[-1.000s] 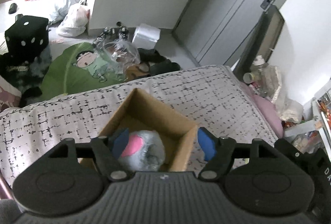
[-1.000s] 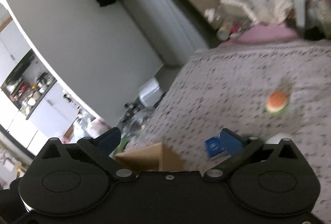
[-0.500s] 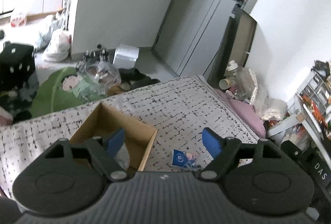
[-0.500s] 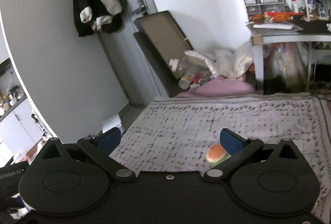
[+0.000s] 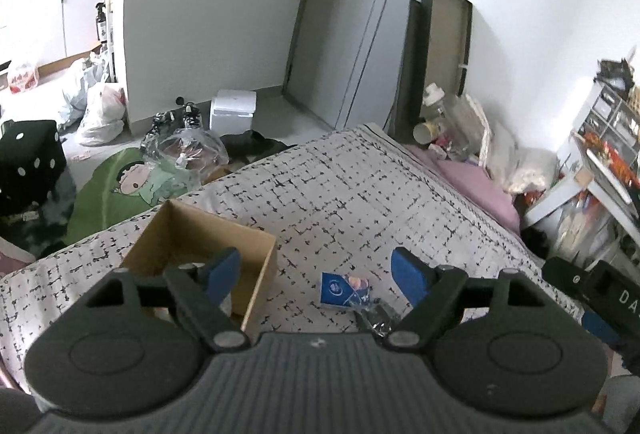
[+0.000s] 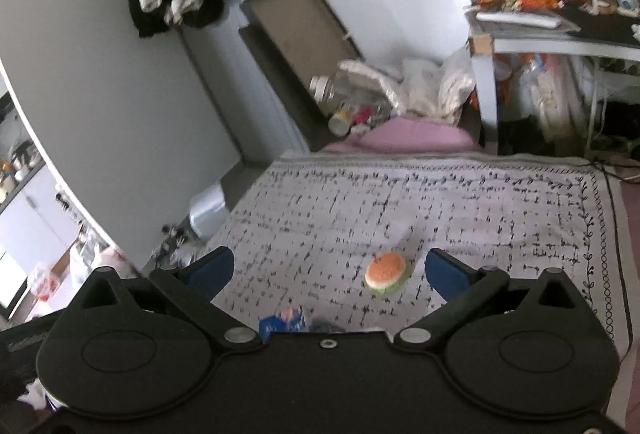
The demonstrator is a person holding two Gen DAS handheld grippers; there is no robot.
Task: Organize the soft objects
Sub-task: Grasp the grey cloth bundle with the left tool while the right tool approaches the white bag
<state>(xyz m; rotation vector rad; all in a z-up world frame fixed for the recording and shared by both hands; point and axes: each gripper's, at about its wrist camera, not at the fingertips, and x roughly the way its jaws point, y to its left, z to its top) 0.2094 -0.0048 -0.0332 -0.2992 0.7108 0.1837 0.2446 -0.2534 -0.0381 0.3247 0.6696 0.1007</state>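
We hold both grippers, left (image 5: 316, 268) and right (image 6: 326, 270), fingers apart and empty. The box (image 5: 224, 234) sits at the bed's (image 5: 360, 185) left; its contents are hidden. Outstanding: blue packet (image 5: 344, 290) near us, burger toy (image 6: 385, 272) farther right.

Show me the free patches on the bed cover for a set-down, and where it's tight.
Free: the wide stretch of bed cover beyond the cardboard box, toward the far edge; also the right side past the burger toy, up to the vine border. Tight: near strip between the box and the blue packet, under both open grippers.
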